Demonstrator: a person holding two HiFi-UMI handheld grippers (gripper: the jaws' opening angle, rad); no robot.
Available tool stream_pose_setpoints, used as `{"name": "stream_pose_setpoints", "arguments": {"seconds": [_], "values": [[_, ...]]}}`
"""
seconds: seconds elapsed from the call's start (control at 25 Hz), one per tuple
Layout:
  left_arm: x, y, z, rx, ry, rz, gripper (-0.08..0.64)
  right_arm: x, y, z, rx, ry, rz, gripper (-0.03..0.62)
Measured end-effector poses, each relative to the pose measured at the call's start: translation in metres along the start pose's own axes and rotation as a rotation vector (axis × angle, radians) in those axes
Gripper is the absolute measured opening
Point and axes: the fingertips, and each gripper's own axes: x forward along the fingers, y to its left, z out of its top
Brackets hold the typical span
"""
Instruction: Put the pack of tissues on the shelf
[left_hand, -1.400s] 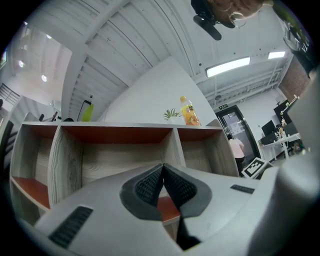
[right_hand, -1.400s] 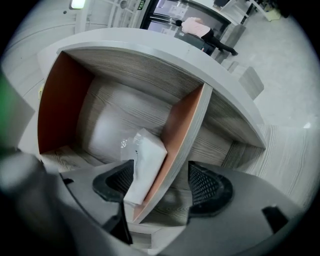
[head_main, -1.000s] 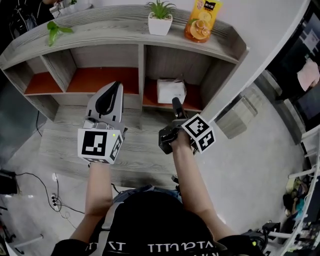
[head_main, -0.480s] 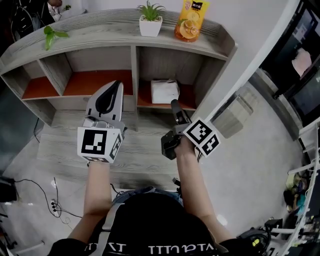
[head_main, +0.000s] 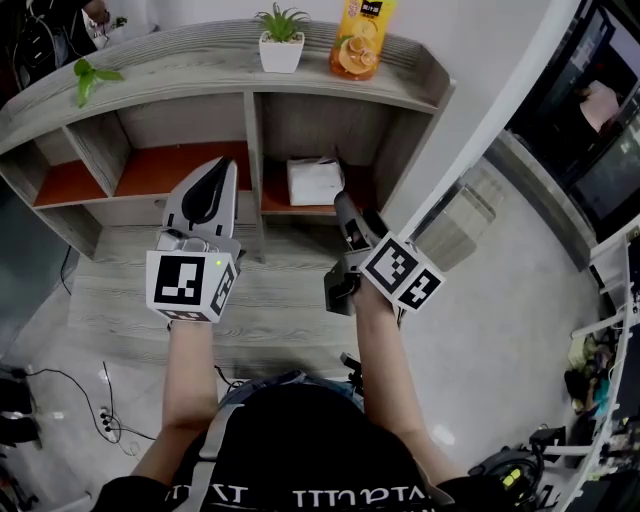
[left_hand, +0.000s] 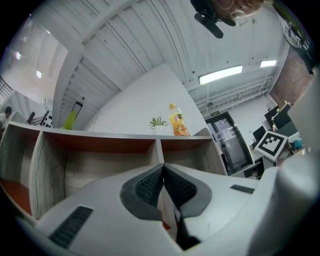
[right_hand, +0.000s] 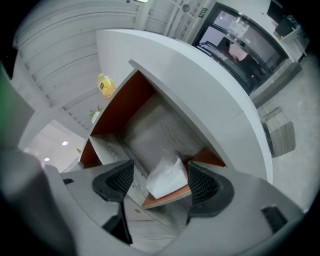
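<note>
The white pack of tissues (head_main: 315, 181) lies on the orange floor of the shelf's right compartment (head_main: 368, 205). In the right gripper view the pack of tissues (right_hand: 166, 177) shows beyond the jaws, apart from both pads. My right gripper (head_main: 345, 215) hovers just in front of that compartment; my right gripper (right_hand: 160, 182) is open with nothing in it. My left gripper (head_main: 224, 166) points at the middle compartment, left of the divider. In its own view my left gripper (left_hand: 162, 182) is shut, pads pressed together, holding nothing.
The grey wooden shelf (head_main: 250, 90) has several orange-floored compartments. On its top stand a potted plant (head_main: 281, 40), an orange juice bottle (head_main: 362, 40) and a green sprig (head_main: 90, 72). A white wall edge (head_main: 480, 140) runs to the right. Cables (head_main: 60, 385) lie on the floor.
The head view has shifted, so the shelf sits further left in frame. My right gripper has drawn back slightly from the pack, which stays in its compartment. The left gripper has barely moved.
</note>
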Motion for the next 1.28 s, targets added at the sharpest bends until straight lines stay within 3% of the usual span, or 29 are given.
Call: {"name": "stream_pose_setpoints", "arguments": {"seconds": [0.28,0.44,0.76,1.0,1.28], "values": [[0.002,-0.001,0.002,-0.005,-0.012,-0.004,0.013,-0.007,0.021,0.012,-0.290,0.004,0.052,0.330],[0.003,0.000,0.000,-0.004,-0.007,-0.002,0.013,-0.013,0.036,0.027,-0.470,-0.046,0.080,0.328],[0.005,-0.001,-0.001,0.001,-0.005,0.000,0.014,-0.026,0.052,0.048,-0.742,-0.137,0.026,0.317],[0.006,-0.002,-0.003,0.002,-0.001,0.004,0.014,-0.033,0.063,0.058,-0.898,-0.186,-0.001,0.185],[0.006,-0.004,-0.004,0.002,-0.001,0.004,0.014,-0.036,0.068,0.058,-0.925,-0.180,0.032,0.034]]}}
